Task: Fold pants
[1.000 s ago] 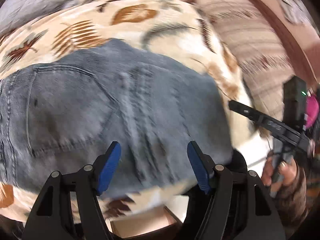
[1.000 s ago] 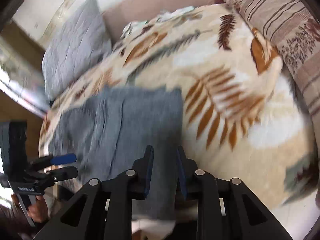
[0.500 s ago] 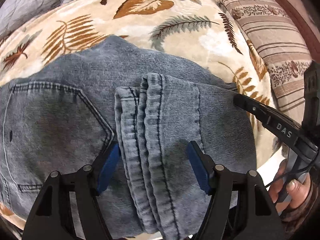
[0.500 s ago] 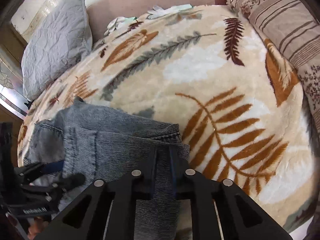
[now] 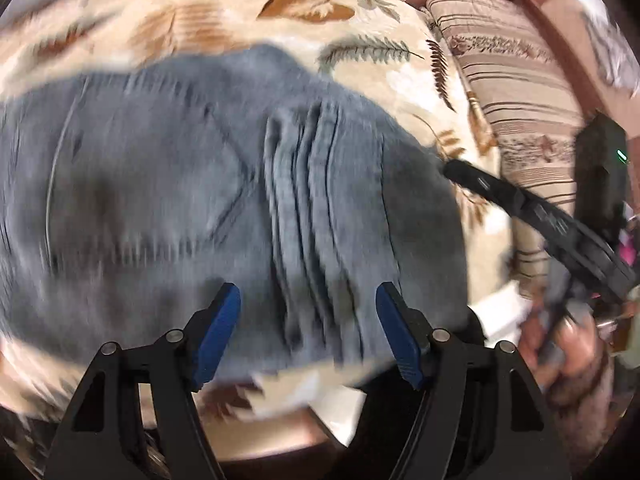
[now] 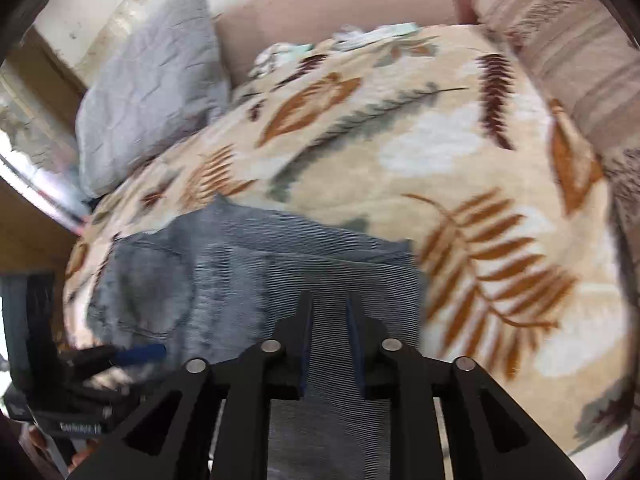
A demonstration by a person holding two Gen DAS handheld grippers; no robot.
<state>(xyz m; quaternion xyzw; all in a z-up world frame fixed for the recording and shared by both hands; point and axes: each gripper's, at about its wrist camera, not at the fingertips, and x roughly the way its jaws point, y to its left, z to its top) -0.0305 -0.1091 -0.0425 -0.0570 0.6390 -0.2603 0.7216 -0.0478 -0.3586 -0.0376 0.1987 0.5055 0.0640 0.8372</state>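
I have the bed [image 6: 460, 152] with its leaf-print blanket filling both views, and the jeans [image 5: 168, 200] lie on it at the near edge: across the left and centre of the left wrist view, in the lower left and centre of the right wrist view. Both current views are smeared by motion, so fine detail is uncertain.

What has changed: half a second ago my right claw [image 6: 328, 334] was pinched nearly together on the folded-over leg ends; now its jaws are opening, the pads have parted and show a clear gap with denim behind them but nothing pressed. I read that as the release after laying the legs back over the seat. A bunched band of hems [image 5: 312, 208] now runs down the middle of the left wrist view, on top of the seat beside the back pocket [image 5: 152, 200]. So I judge one fold is down, and the bundle needs at most a further fold or a tidy.

The folded bundle's long axis runs left to right in the left wrist view, with the pocket end to the left and the fold edge to the right, near the striped pillow [image 5: 520, 92].

My left claw [image 5: 308, 332] hangs wide apart over the near edge of the jeans, gripping nothing
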